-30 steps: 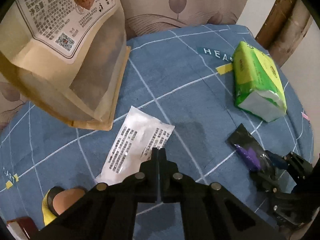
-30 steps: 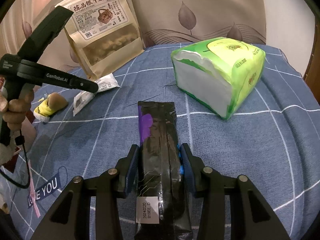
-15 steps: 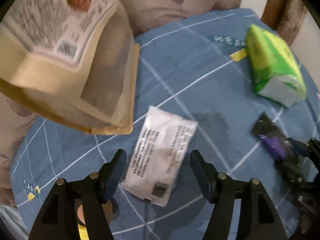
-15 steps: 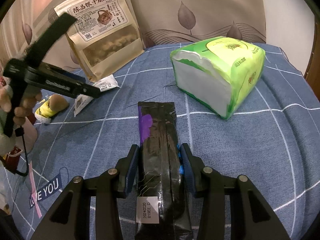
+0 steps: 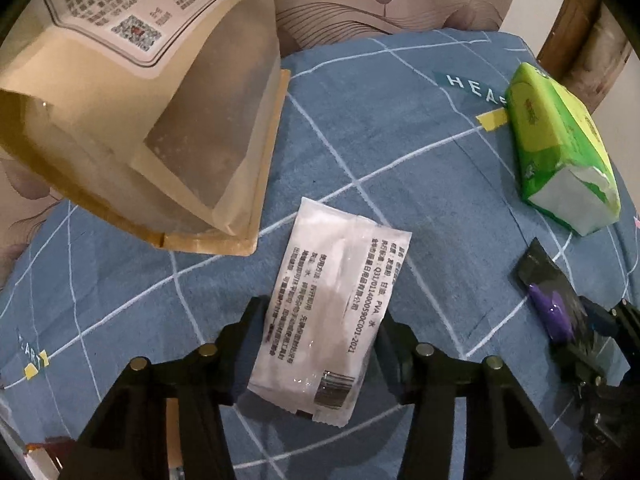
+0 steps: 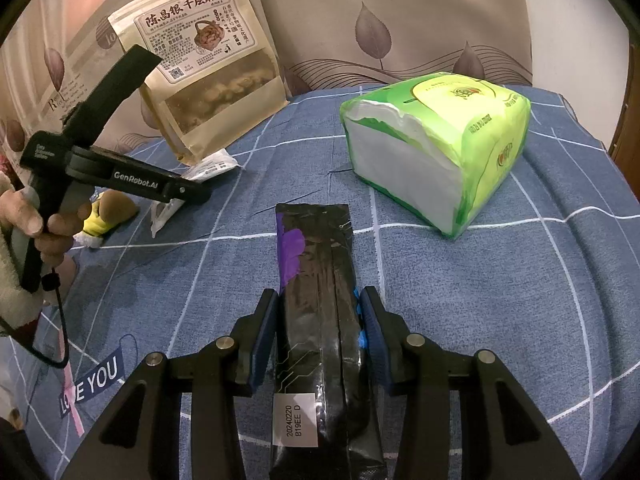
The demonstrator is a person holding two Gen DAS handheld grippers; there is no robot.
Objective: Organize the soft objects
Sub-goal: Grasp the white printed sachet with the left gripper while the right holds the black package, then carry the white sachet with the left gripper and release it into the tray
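Note:
A white sachet with black print lies flat on the blue checked cloth. My left gripper is open, its jaws on either side of the sachet's near half. My right gripper is shut on a black and purple pouch that rests lengthwise on the cloth. The pouch also shows at the right of the left wrist view. The left gripper shows in the right wrist view over the sachet.
A green tissue pack sits right of the pouch. A tall kraft snack bag leans on the leaf-print backrest. A small yellow and brown plush toy lies at the left, beside the hand.
My left gripper has opened from shut and moved forward and down over the white sachet, so its jaws now straddle it. The right gripper and pouch have not moved.

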